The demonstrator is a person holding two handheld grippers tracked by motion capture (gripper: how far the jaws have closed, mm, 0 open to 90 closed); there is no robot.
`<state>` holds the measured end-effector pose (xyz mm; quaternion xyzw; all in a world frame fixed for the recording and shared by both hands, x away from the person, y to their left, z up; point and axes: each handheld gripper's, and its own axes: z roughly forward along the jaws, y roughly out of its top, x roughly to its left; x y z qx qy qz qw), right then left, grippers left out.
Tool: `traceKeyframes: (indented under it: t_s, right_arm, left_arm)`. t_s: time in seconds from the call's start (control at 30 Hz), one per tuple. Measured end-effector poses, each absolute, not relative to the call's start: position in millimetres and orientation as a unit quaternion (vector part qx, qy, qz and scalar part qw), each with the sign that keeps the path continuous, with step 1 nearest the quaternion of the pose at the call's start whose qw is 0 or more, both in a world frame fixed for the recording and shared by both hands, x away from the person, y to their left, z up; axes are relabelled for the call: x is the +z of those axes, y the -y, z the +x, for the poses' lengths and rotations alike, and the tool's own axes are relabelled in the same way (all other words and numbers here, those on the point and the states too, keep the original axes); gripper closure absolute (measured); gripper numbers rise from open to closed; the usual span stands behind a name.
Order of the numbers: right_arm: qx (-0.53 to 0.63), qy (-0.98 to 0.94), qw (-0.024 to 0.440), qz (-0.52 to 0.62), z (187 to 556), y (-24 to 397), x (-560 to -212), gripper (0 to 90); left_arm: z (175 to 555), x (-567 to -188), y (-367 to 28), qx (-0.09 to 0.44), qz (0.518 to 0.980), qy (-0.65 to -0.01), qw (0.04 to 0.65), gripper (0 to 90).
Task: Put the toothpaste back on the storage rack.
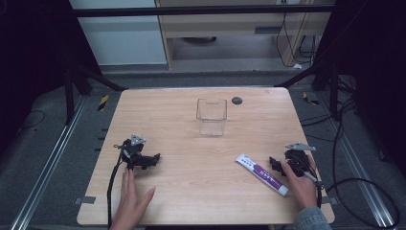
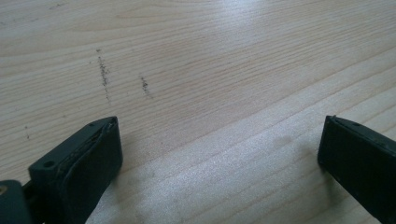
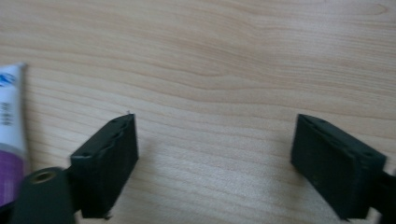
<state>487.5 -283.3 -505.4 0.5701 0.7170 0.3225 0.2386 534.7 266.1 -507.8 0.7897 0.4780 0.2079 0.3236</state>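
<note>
While both grippers rested low on the surface (image 1: 191, 158), nothing had been picked up yet.

Beside the right gripper (image 1: 279, 164), the toothpaste tube (image 1: 262, 174) lay flat and slanted, well apart from the clear container (image 1: 211, 116) standing upright farther back. The right gripper's jaws stood wide open and empty; the left gripper (image 1: 152, 159) was likewise open over bare wood, the left hand (image 1: 130, 199) flat just behind it. This looked like the approach stage: next, the right jaws would need to swing over and straddle the tube. From the right gripper view, the tube (image 3: 11, 135) sat just outside one jaw; the high view gave its full length and the container.
</note>
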Motion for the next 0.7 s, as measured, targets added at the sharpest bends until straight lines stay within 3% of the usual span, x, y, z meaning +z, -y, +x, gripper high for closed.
traceKeyframes:
  t_s: [0.17,0.33,0.7]
  right_arm:
    - [0.328,-0.738,0.249,0.534,472.7,277.4,-488.0,16.3]
    - [0.317,-0.764,0.23,0.513,457.8,267.2,-477.3,13.0]
    - [0.275,-0.82,0.202,0.46,440.4,240.8,-461.5,26.0]
  left_arm:
    - [534.6,-507.8,-265.6,0.209,0.788,-0.48,0.323,0.0]
    - [534.5,-507.7,-265.6,0.209,0.788,-0.481,0.322,0.0]
    - [530.2,-507.7,-260.9,0.221,0.77,-0.509,0.314,0.0]
